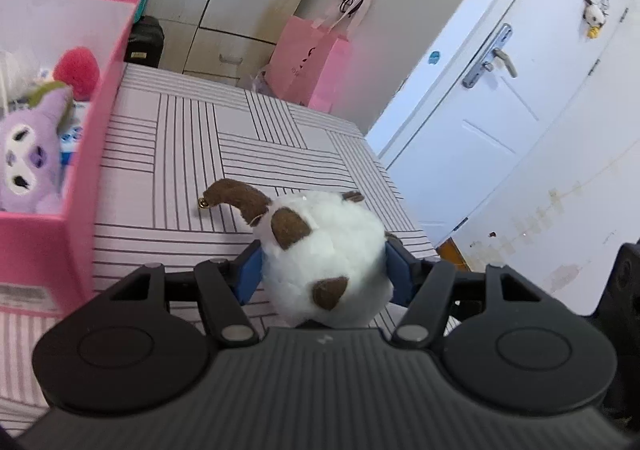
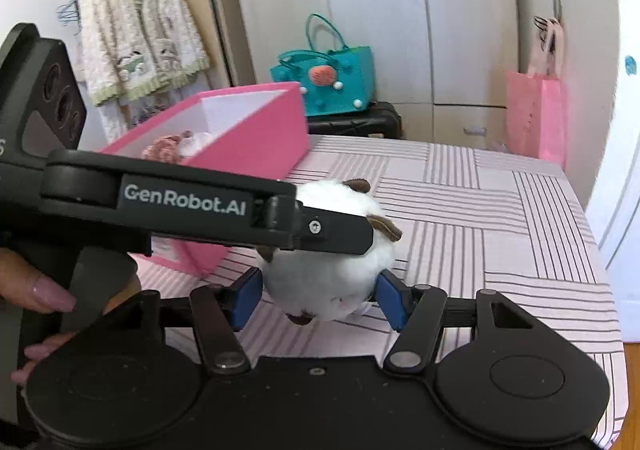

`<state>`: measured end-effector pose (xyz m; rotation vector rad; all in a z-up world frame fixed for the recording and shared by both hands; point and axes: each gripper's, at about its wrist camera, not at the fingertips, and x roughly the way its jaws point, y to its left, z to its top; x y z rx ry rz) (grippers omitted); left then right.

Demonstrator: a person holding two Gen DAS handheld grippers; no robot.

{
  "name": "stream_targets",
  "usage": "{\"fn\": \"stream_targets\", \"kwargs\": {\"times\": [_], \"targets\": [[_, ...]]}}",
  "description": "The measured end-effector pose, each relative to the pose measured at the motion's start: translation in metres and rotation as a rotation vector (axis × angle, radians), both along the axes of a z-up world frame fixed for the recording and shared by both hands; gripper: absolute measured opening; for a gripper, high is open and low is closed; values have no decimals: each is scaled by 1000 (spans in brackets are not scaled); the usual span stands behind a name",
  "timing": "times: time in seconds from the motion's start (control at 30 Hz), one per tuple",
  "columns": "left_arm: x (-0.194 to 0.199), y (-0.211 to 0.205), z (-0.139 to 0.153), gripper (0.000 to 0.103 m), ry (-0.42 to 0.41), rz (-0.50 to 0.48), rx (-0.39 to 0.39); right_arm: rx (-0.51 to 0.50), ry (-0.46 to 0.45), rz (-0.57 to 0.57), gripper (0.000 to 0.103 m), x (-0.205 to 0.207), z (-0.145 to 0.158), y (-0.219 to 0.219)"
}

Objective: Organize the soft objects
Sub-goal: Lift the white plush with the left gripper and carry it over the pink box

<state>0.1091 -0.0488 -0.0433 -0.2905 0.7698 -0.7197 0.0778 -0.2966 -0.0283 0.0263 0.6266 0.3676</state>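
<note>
A round white plush toy [image 1: 324, 250] with brown patches, a brown tail and a small bell is held over the striped pink cover [image 1: 240, 146]. My left gripper [image 1: 324, 274] is shut on it, blue pads pressing both sides. My right gripper [image 2: 318, 300] is shut on the same white plush toy [image 2: 320, 274] from another side. The left gripper's finger [image 2: 332, 232] crosses over the toy in the right wrist view. A pink box [image 1: 108, 90] stands to the left, holding a purple plush [image 1: 32, 154] and a red plush [image 1: 78, 70]. The pink box [image 2: 260, 130] sits just beyond the toy.
A person's hand [image 2: 44, 290] grips the left tool's handle. Behind the bed stand a pink paper bag [image 1: 308, 66], a teal bag [image 2: 332, 78] on a black case [image 2: 356, 120], and wardrobes. A white door [image 1: 520, 90] is right; the cover's edge [image 2: 592, 250] drops off there.
</note>
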Motion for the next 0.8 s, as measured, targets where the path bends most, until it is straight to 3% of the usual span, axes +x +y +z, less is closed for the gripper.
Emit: {"fn": "stream_targets", "kwargs": {"times": [0.27, 0.5, 0.8], "targets": [[-20, 36, 32, 63, -123, 32, 0, -22, -52, 122, 67, -11, 31, 31], [-10, 61, 57, 63, -215, 87, 5, -28, -109, 136, 63, 10, 53, 60], [13, 101, 88, 63, -330, 204, -8, -46, -250, 199, 59, 41, 77, 107]]}}
